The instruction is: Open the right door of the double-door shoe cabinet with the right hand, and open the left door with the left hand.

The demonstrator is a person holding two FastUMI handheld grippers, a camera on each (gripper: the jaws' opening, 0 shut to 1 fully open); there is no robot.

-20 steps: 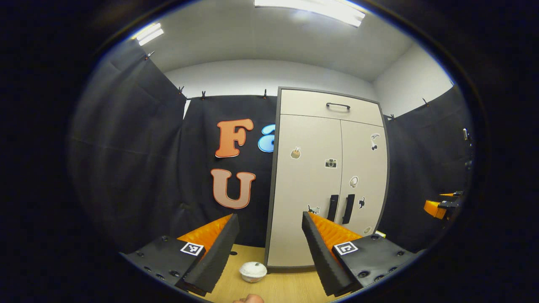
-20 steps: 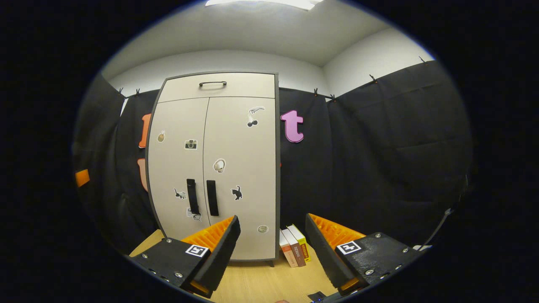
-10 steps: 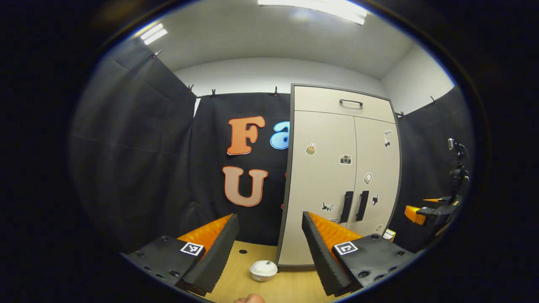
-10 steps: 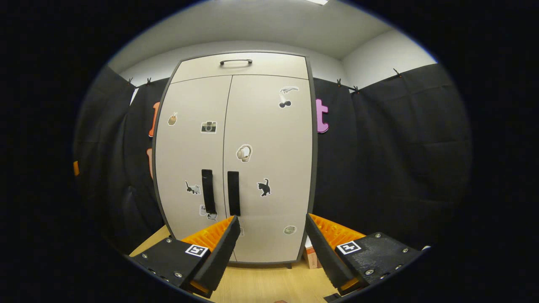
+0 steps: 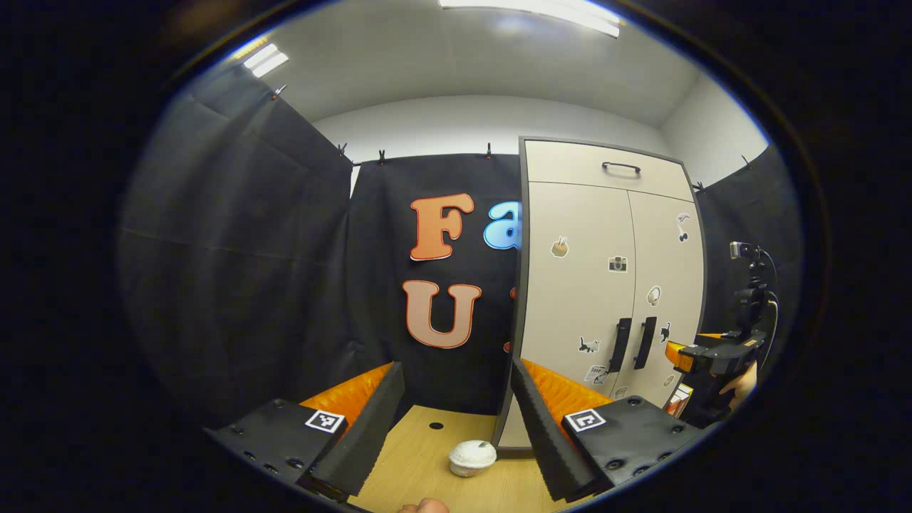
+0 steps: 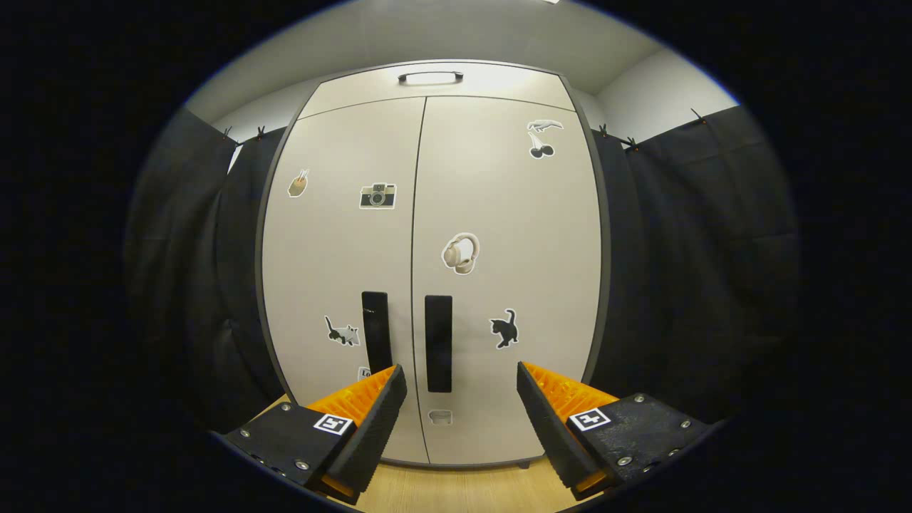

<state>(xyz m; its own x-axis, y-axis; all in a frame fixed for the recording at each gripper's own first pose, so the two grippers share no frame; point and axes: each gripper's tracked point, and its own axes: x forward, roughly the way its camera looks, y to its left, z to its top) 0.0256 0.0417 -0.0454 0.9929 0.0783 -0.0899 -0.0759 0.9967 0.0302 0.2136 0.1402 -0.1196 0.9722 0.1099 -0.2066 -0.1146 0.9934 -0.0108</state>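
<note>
The beige shoe cabinet (image 6: 427, 235) fills the right gripper view, both doors closed. Its right door (image 6: 506, 214) carries a dark vertical handle (image 6: 438, 343); the left door's handle (image 6: 376, 331) stands beside it. My right gripper (image 6: 462, 377) is open, close in front of the doors, the right handle a little left of its middle. In the left gripper view the cabinet (image 5: 605, 285) stands off to the right, handles (image 5: 633, 343) small and far. My left gripper (image 5: 457, 374) is open and holds nothing. The right gripper (image 5: 702, 356) and a hand show at the far right there.
A small white lidded cup (image 5: 472, 457) sits on the wooden floor (image 5: 413, 470) left of the cabinet's base. A top drawer with a handle (image 6: 429, 75) sits above the doors. Black cloth walls stand on both sides. A camera mount (image 5: 748, 285) stands at the right.
The right gripper has moved closer to the cabinet, whose doors now loom large with the right handle near centre. The left gripper view has swung left, shifting the cabinet rightward.
</note>
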